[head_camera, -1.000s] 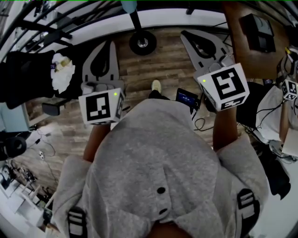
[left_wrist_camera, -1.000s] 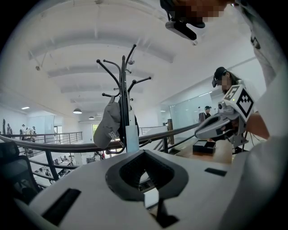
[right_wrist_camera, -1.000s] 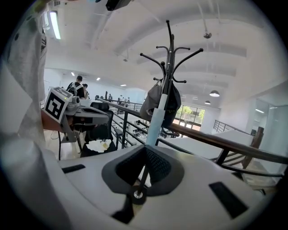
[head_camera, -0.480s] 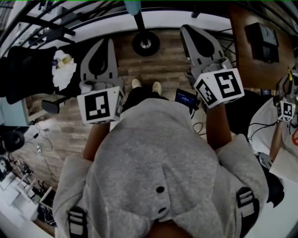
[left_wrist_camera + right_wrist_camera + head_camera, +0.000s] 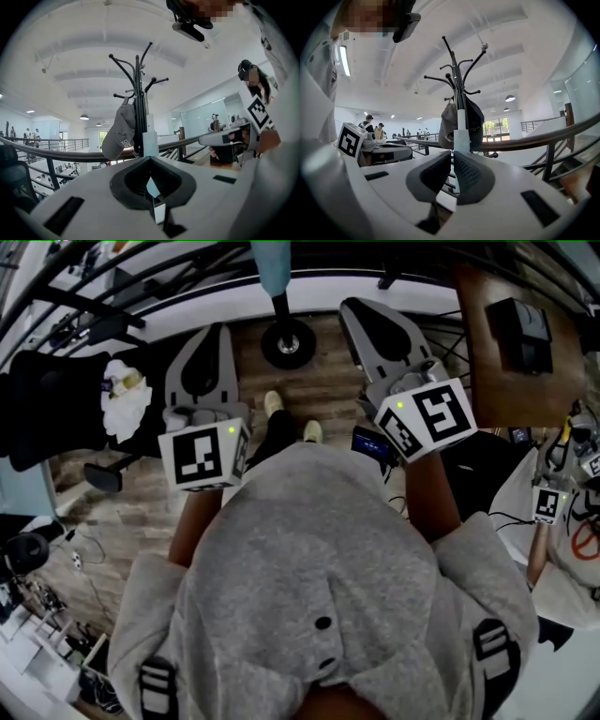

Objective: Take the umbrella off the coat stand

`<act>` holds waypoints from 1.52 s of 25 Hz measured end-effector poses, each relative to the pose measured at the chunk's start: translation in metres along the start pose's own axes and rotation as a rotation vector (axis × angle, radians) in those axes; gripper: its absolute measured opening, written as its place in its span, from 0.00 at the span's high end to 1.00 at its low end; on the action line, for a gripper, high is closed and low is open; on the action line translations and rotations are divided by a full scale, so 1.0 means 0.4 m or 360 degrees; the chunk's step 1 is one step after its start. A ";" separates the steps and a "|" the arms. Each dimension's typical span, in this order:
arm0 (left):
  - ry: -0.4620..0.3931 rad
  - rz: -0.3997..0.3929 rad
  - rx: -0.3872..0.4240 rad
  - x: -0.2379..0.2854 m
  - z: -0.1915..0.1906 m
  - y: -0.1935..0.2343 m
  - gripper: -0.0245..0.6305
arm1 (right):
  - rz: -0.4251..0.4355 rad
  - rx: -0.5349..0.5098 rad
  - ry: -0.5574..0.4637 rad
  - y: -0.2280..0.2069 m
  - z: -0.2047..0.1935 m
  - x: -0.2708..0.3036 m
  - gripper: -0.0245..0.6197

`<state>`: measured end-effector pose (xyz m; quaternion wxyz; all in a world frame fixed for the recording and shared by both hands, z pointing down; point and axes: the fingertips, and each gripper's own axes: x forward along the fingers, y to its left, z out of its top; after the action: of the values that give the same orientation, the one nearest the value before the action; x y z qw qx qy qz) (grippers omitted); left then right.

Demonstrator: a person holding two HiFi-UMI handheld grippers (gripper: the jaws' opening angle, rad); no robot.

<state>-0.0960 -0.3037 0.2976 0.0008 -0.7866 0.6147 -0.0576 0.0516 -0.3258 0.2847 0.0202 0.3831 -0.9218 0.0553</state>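
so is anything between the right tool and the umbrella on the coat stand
nothing visible: the umbrella hangs on the coat stand straight ahead of the shut right tool, open air between; the railing runs behind it

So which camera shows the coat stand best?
Right gripper view: the coat stand is centred, hooks and hanging cap clear. Left gripper view shows it too, off-centre. Head view gives only its base from above.

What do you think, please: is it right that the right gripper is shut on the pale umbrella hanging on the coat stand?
Not quite. The right gripper is shut, but on nothing: the right gripper view shows its jaws together, short of the pale umbrella, which hangs on the coat stand beyond them.
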 end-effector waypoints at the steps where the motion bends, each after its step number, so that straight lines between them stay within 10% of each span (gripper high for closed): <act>1: -0.0009 -0.0008 -0.0002 0.007 0.000 0.011 0.94 | -0.0005 0.0009 0.0001 0.000 -0.001 0.013 0.94; 38: -0.0016 -0.0146 -0.0098 0.343 -0.004 0.279 0.94 | -0.0064 0.0046 0.0240 -0.127 -0.109 0.488 0.31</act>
<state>-0.1716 -0.4638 0.3035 -0.0229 -0.8139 0.5796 -0.0346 -0.0503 -0.4938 0.3478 0.0850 0.3964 -0.9090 0.0969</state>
